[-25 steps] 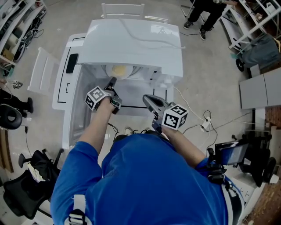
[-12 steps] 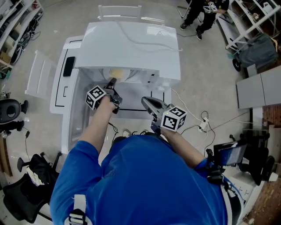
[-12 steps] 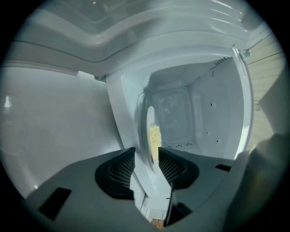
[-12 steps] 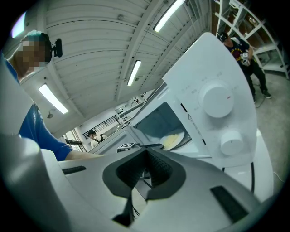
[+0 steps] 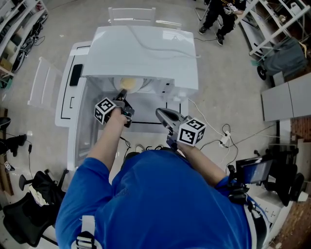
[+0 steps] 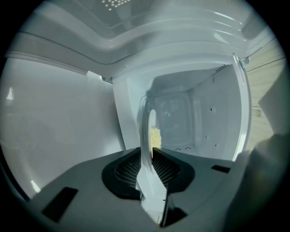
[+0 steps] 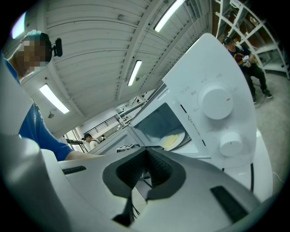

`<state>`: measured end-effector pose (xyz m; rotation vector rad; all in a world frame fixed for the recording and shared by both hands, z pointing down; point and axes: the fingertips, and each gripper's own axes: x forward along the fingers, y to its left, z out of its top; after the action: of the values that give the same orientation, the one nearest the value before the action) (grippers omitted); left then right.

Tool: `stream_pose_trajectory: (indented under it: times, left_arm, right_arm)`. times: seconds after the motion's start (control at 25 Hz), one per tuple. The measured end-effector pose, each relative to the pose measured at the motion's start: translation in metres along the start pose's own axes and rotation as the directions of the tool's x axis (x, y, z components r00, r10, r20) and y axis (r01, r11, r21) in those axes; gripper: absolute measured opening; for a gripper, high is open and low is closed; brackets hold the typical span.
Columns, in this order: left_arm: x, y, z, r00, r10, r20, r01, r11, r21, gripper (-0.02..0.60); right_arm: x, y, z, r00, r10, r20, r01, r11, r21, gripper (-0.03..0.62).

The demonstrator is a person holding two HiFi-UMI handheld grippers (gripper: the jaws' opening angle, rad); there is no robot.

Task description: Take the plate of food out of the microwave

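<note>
A white microwave (image 5: 146, 48) stands on a white table with its door (image 5: 87, 131) swung open to the left. Inside lies a white plate (image 5: 130, 82) of yellow food (image 6: 155, 136). My left gripper (image 5: 122, 92) reaches into the cavity. Its jaws are closing, and the plate's rim (image 6: 147, 131) stands edge-on between the pads (image 6: 131, 170), which press against it. My right gripper (image 5: 159, 112) hovers outside, in front of the cavity's right half, shut and empty. In the right gripper view the plate (image 7: 174, 140) shows through the open front, left of the two knobs (image 7: 216, 102).
A white chair (image 5: 133, 12) stands behind the table. A person (image 5: 218, 14) stands at the back right near shelving. A cable and power strip (image 5: 226, 141) lie on the floor to the right. A black office chair (image 5: 29, 204) is at the lower left.
The left gripper has stayed at the plate's front rim inside the microwave, barely shifting. The right gripper has held its place in front of the opening.
</note>
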<state>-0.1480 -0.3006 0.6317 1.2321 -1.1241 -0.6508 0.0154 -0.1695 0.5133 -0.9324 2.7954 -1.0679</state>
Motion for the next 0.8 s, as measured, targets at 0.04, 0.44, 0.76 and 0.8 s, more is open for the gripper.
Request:
stream_pose_trajectory:
  times: [0.04, 0.44, 0.76, 0.8]
  left_arm:
    - [-0.001, -0.002, 0.001, 1.000, -0.009, 0.007, 0.009, 1.000, 0.001, 0.088]
    - [-0.008, -0.012, 0.000, 0.996, -0.076, 0.044, 0.077, 0.996, -0.033, 0.018]
    - [-0.025, -0.010, -0.003, 0.988, -0.129, 0.080, 0.134, 0.989, -0.058, 0.017]
    - [-0.027, -0.011, -0.004, 0.987, -0.138, 0.085, 0.143, 0.988, -0.060, 0.017]
  right_arm:
    - [-0.001, 0.000, 0.000, 1.000, 0.001, 0.000, -0.001, 1.000, -0.001, -0.003]
    - [-0.008, 0.000, -0.002, 1.000, 0.009, 0.001, -0.009, 1.000, -0.004, -0.003]
    - [-0.016, 0.005, -0.006, 1.000, 0.015, -0.002, -0.015, 1.000, -0.007, -0.003]
    - [-0.016, 0.005, -0.006, 1.000, 0.016, -0.003, -0.016, 1.000, -0.008, -0.003]
